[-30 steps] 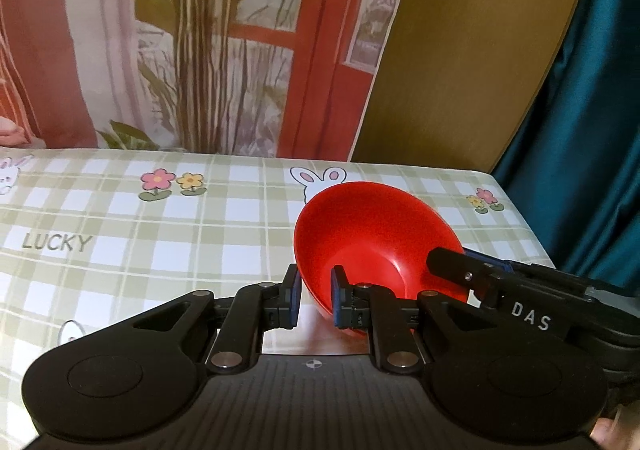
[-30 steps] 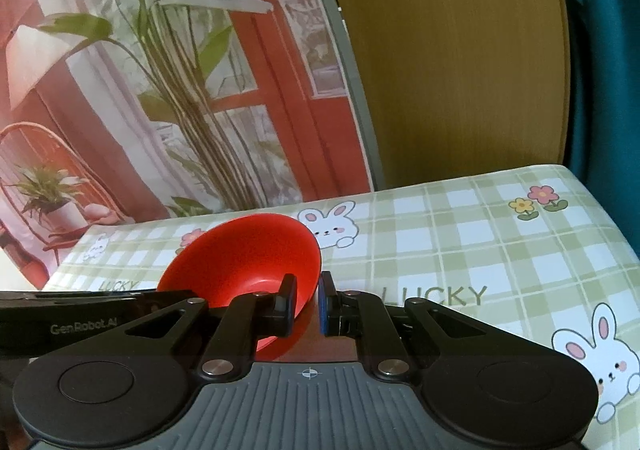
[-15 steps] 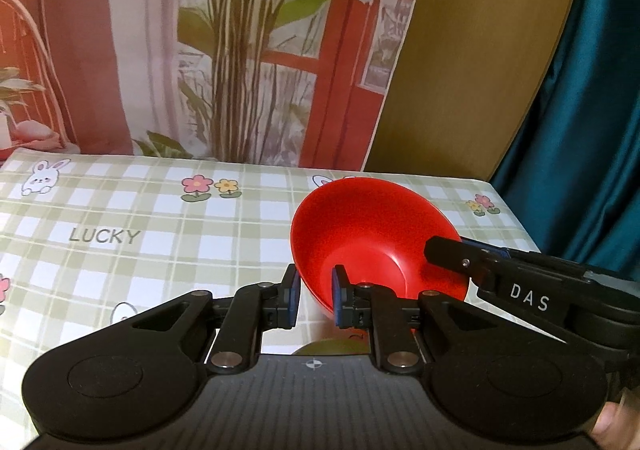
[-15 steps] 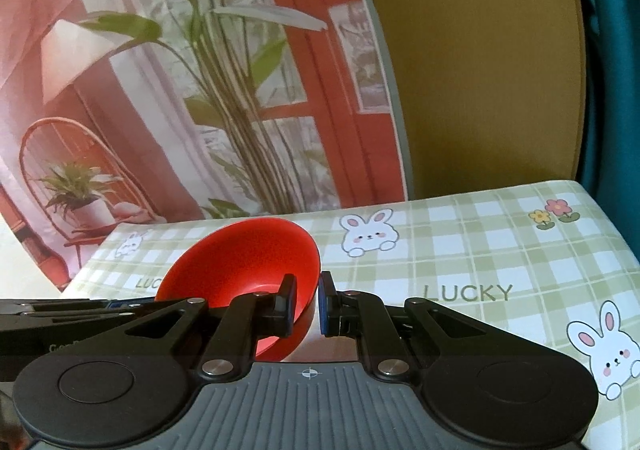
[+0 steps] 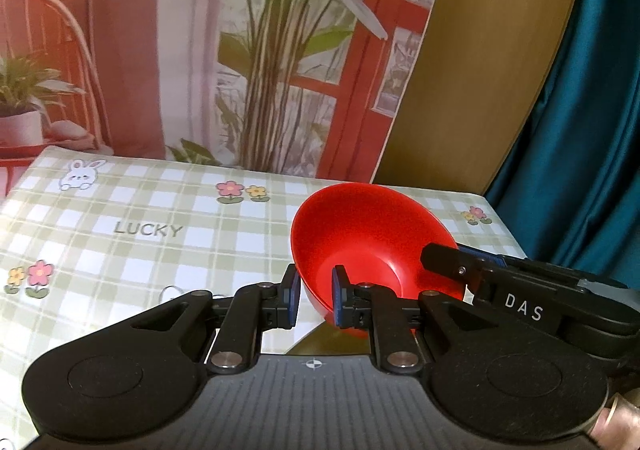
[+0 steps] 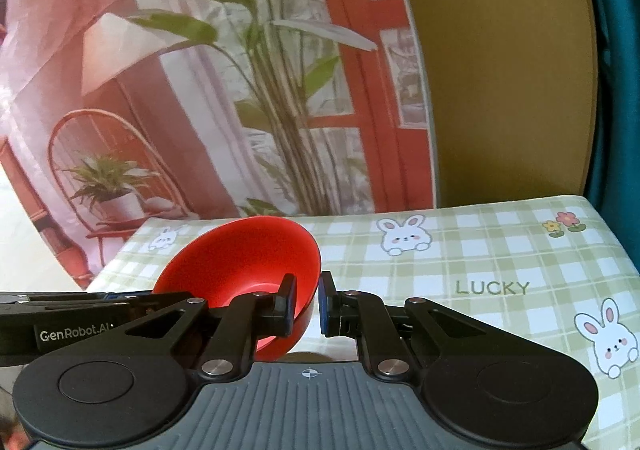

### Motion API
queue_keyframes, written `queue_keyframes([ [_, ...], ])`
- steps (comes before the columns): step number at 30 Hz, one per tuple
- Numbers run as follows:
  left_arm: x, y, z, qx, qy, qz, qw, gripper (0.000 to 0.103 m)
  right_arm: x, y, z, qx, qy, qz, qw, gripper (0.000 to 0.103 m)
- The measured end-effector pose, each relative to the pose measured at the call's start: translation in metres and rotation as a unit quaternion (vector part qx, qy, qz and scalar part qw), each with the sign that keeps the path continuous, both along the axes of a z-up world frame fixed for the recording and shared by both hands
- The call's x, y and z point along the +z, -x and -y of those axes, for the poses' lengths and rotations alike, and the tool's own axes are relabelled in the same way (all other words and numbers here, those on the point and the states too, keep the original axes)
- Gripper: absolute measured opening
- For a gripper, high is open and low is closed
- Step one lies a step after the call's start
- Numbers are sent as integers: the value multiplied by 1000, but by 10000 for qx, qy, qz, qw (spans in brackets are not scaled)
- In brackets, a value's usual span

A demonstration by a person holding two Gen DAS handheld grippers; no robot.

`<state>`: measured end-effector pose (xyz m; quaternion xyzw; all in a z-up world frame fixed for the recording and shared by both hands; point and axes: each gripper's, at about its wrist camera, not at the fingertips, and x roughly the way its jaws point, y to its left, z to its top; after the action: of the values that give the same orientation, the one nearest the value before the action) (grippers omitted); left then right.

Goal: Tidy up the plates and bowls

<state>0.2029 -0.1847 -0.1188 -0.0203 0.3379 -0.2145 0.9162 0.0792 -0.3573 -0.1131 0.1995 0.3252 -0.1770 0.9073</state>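
From my left wrist, the red bowl (image 5: 372, 246) is tipped up above the checked surface (image 5: 160, 234), its hollow facing me. My left fingers (image 5: 315, 300) are closed nearly all the way, pinching the near rim: one pad sits inside the bowl, the other on the outer wall. My right fingers (image 5: 460, 264) come in from the right of this view and clamp the rim on the opposite side. I judge the bowl to be light, stiff plastic with a smooth, rather slippery wall. The thin rim is the only good hold, and two opposed pinches should keep it from swinging. Against the earlier picture, the bowl sits the same way between my pads, but more of the surface shows beneath it and a rabbit print has come into view at far left, so both grips and the bowl have risen and shifted.

From my right wrist, the bowl (image 6: 244, 274) lies left of centre, and these fingers (image 6: 307, 304) are almost shut on its right rim, the left pad inside and the right pad outside. The other tool's body reaches in low on the left. Compared with before, the table's far edge has dropped in the frame, more of the pink backdrop (image 6: 120, 90) shows, and the grip is unchanged.
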Motion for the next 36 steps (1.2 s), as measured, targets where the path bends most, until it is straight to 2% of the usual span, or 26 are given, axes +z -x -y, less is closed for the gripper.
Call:
queue_keyframes([
  [6,10,9,-26,154,117,-55,9998,17,7,-4,-27,146,-44,-4,9999,12],
  [22,25,39,-78,280,172,141,9994,17,23,-16,-90,499,25,-71,9987,12],
  [29,23,52,-93,305,191,100,9993,17,27,-16,-111,660,84,-84,9978,12],
  [36,12,62,-105,394,236,-27,9989,17,16,-16,-127,801,54,-212,9965,12],
])
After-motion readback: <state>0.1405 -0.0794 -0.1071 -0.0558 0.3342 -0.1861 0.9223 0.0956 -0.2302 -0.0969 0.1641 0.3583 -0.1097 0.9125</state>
